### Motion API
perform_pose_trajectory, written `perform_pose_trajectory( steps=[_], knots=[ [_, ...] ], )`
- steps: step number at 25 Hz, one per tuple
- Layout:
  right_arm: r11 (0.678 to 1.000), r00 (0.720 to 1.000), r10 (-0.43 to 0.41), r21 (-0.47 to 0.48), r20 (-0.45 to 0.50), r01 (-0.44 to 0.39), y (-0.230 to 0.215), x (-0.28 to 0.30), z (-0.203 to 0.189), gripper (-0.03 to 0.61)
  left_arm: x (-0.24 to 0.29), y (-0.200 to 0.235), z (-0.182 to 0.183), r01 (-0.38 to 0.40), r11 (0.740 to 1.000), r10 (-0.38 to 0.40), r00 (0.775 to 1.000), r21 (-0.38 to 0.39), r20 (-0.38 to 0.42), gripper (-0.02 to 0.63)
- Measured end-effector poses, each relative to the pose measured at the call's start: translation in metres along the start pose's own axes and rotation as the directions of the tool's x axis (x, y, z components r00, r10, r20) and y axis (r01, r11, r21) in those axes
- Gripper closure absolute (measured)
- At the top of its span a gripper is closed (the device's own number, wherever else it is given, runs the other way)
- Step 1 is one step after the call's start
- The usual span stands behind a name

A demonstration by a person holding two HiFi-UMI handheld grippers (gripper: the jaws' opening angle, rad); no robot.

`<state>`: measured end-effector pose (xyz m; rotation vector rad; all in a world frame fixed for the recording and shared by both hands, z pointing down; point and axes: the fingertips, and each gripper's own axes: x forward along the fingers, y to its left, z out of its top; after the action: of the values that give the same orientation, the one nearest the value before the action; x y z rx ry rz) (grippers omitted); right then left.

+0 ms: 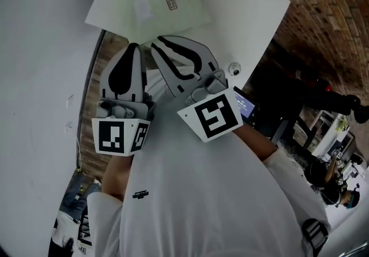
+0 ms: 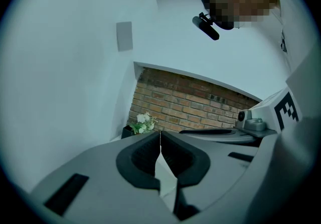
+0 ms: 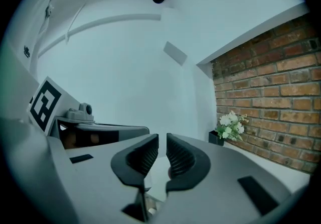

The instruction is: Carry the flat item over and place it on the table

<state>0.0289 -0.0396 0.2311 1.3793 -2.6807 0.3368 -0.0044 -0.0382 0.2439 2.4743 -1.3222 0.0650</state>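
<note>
I held the flat item (image 1: pixel 173 2) aloft by its near edge. Left hand-held gripper (image 2: pixel 160 142) clamped shut on its thin white edge; right hand-held gripper (image 3: pixel 162 142) likewise pinched it, apparently.

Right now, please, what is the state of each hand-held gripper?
Left hand-held gripper: closed, holding nothing.
Right hand-held gripper: closed, holding nothing.

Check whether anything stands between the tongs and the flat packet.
Nothing visible does. In the head view the packet lies flat on a white surface. The left gripper and right gripper, tongs shut and empty, point toward it with only open air between.
</note>
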Motion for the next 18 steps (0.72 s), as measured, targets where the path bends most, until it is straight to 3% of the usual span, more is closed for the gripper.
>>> perform_pose_trajectory(
  steps=[7, 18],
  knots=[
    [0.999, 0.999, 0.035, 0.014, -0.006, -0.035, 0.005, 0.003, -0.004, 0.506, -0.005, 0.002, -0.004, -0.027, 1.000, 0.027, 1.000, -0.006, -0.002, 0.589],
    [1.000, 1.000, 0.009, 0.014, -0.011, -0.009, -0.008, 0.002, -0.005, 0.506, 0.003, 0.000, -0.003, -0.018, 1.000, 0.018, 1.000, 0.001, -0.010, 0.589]
  ],
)
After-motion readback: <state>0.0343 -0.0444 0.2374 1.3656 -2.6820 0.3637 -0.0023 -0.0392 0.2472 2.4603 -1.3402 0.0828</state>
